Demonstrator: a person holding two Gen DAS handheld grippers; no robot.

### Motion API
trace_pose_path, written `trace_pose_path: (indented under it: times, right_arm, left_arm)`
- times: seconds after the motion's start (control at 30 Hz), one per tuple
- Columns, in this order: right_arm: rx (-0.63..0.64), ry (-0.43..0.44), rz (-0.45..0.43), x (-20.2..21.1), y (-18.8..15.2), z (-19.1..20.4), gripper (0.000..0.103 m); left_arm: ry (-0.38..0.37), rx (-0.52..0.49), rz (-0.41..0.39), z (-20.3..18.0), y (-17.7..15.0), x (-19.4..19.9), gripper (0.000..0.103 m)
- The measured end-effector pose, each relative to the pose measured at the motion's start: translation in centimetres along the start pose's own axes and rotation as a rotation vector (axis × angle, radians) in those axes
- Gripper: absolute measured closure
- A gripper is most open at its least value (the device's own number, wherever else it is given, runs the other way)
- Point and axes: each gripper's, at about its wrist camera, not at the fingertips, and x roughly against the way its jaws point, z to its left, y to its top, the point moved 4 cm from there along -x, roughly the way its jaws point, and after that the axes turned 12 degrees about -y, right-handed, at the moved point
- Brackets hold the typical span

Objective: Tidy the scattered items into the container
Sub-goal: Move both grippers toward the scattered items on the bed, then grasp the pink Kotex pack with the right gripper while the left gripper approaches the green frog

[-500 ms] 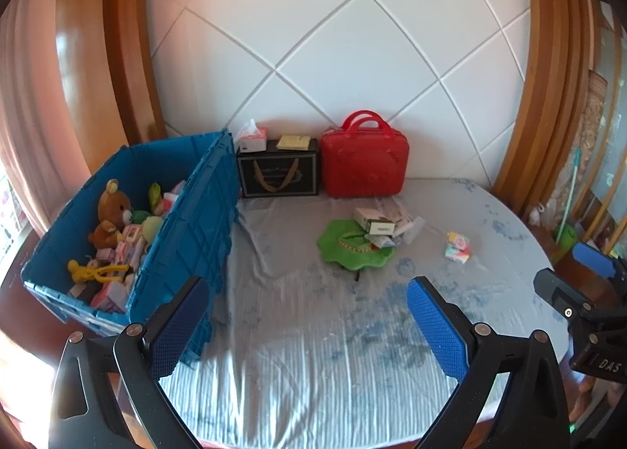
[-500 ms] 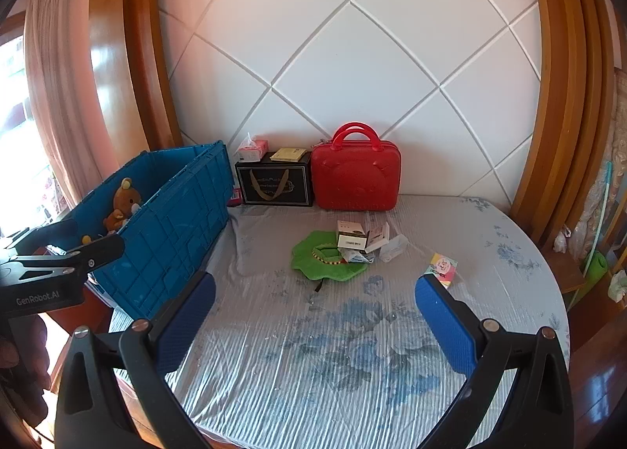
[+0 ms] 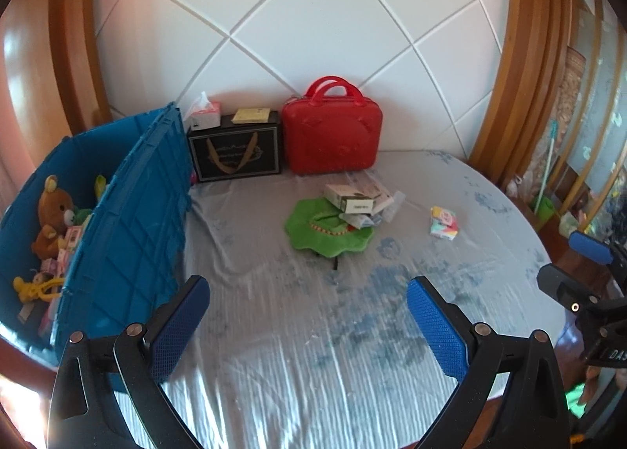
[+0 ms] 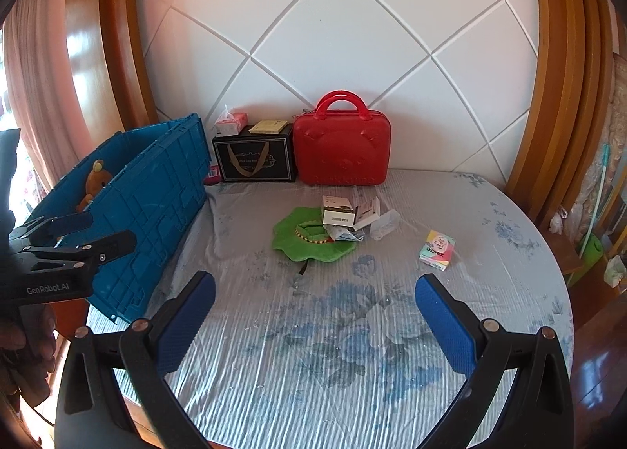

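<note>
A blue crate (image 3: 129, 221) stands at the table's left, also in the right wrist view (image 4: 156, 198); it holds a teddy bear (image 3: 53, 213) and several small toys. Mid-table lies a green frilly toy (image 3: 327, 231) (image 4: 309, 239) with small white boxes (image 3: 350, 200) (image 4: 341, 211) piled on its far side. A colourful tissue pack (image 3: 444, 222) (image 4: 437, 245) lies to the right. My left gripper (image 3: 307, 325) is open and empty, near the front edge. My right gripper (image 4: 315, 321) is open and empty, also short of the items.
A red hard case (image 3: 331, 133) and a black gift box (image 3: 235, 153) with a tissue box (image 3: 202, 117) on top stand against the back wall. The round table (image 4: 509, 292) drops off at right; clutter sits on the floor there.
The left wrist view has shifted a little rightward and toward the table; the crate sits further left in it. The right gripper and all items have hardly moved.
</note>
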Motion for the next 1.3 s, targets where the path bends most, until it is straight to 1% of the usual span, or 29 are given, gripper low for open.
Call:
trace_pose_path:
  times: [0.13,0.37,0.57,0.7,0.9,1.03,1.3]
  right_arm:
    - [-0.031,-0.052,0.045,-2.8,-0.4,-1.4,0.0]
    - [-0.062,-0.093,0.079,-6.4,-0.4,-3.7,0.0]
    - [-0.053,-0.082,0.097,-10.5,-0.2,-5.6,0.0]
    - [-0.037,-0.062,0.115,-14.3,-0.5,-7.0,0.0]
    - [-0.024,-0.06,0.137,-20.0,-1.6,-9.4,0.0]
    - [-0.021,-0.068,0.16,-24.1,-2.4,-10.8,0.0]
    - [-0.044,-0.081,0.232,-31.6,-4.7,-13.3,0.0]
  left_arm:
    - [-0.05,-0.014,0.018,0.8,0.2,-3.2,0.001]
    - [-0.076,-0.043,0.066,0.7,0.8,-8.4,0.002]
    - [-0.053,-0.038,0.095,-0.1,0.7,-12.9,0.002]
    - [-0.029,-0.02,0.107,-0.6,0.5,-16.0,0.002]
    - [-0.011,-0.018,0.111,-1.2,0.5,-21.2,0.003]
    - [0.006,-0.026,0.113,-0.9,0.2,-25.0,0.003]
    - [0.016,-0.033,0.142,0.9,-1.6,-33.7,0.003]
